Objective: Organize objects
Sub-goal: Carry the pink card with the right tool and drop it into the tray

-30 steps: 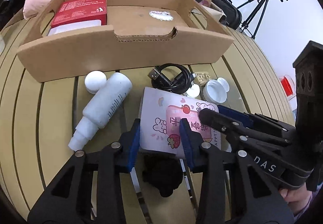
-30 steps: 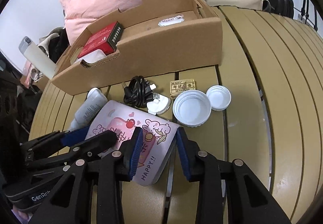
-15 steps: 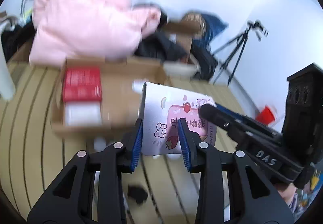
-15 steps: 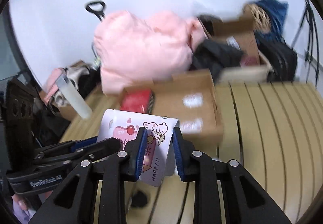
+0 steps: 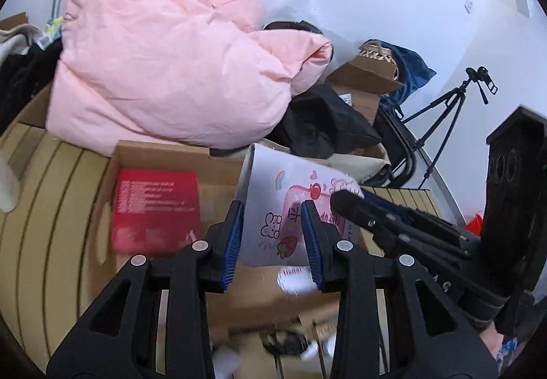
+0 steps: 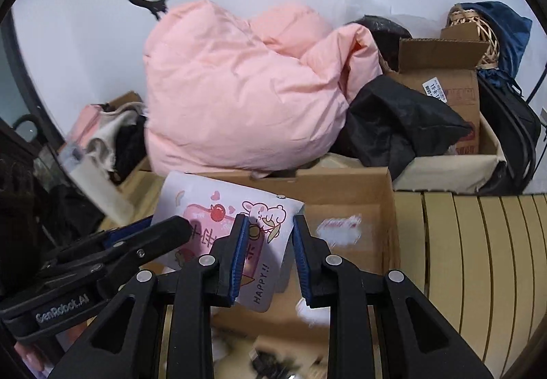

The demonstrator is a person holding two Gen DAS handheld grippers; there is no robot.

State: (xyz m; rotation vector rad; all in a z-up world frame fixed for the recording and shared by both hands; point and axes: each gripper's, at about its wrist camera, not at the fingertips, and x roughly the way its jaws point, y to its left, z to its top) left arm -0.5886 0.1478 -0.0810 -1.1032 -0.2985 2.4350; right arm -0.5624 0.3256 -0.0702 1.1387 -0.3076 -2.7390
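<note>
Grippers both pinching the pouch: left gripper on its near-left edge, right gripper on its right end; pouch hangs above cardboard box, long axis spanning the two, open floor beside red box just below

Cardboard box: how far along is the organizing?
Done: a red box lies in the cardboard box. In hand: both tongs, left and right, grip the cartoon-print pouch, held above the box. Left: set the pouch down; blurred black and white items remain on the slatted table in front of the box.
</note>
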